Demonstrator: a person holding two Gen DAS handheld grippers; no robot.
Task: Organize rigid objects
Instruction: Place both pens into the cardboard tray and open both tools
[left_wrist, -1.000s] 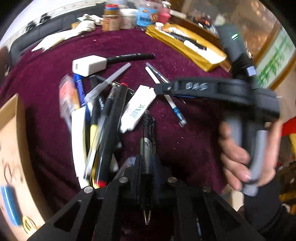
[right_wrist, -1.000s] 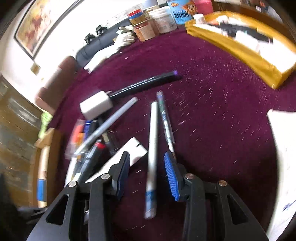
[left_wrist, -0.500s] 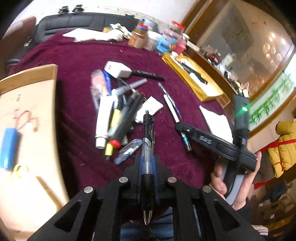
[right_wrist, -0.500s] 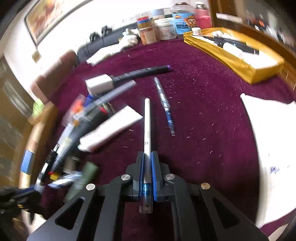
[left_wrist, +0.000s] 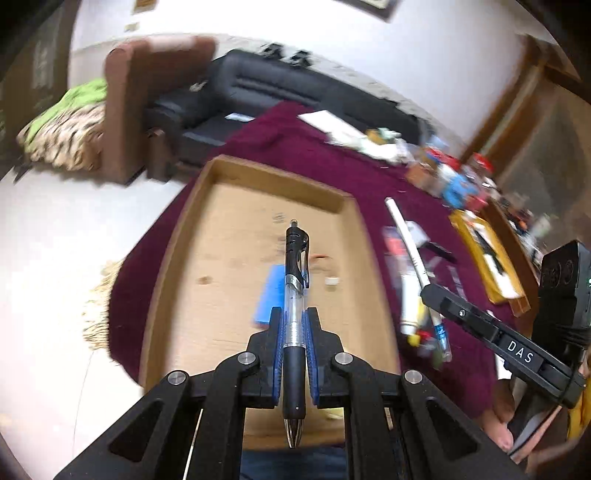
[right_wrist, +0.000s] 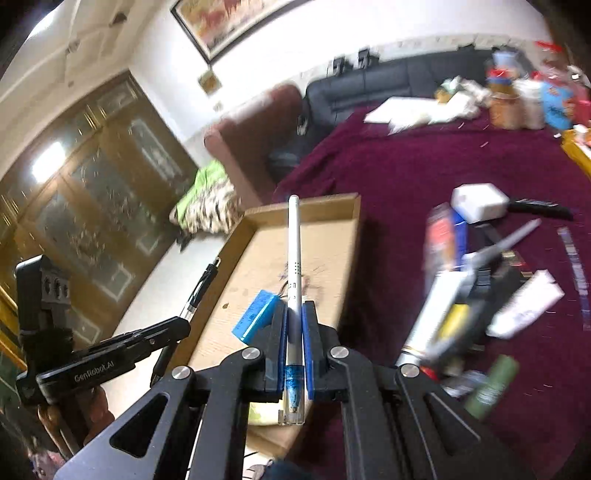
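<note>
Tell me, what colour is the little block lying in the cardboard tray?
The block is bright blue, seen best in the right wrist view.

The shallow brown cardboard tray (left_wrist: 177, 236) fills the centre of the left wrist frame, resting on the maroon cloth-covered table (left_wrist: 373, 173). Inside it, a blue rectangular block (left_wrist: 271, 295) lies at mid-frame. Right of the tray, a heap of pens and tubes (left_wrist: 417, 295) lies on the cloth. Jars and packets (left_wrist: 450, 177) crowd the upper right. A black sofa (left_wrist: 280, 88) stands behind the table, upper centre.

Black-and-clear pen (left_wrist: 294, 314), white pen (right_wrist: 293, 280), blue block (right_wrist: 255, 314), tan tray (left_wrist: 184, 236), maroon cloth (right_wrist: 424, 162).
</note>
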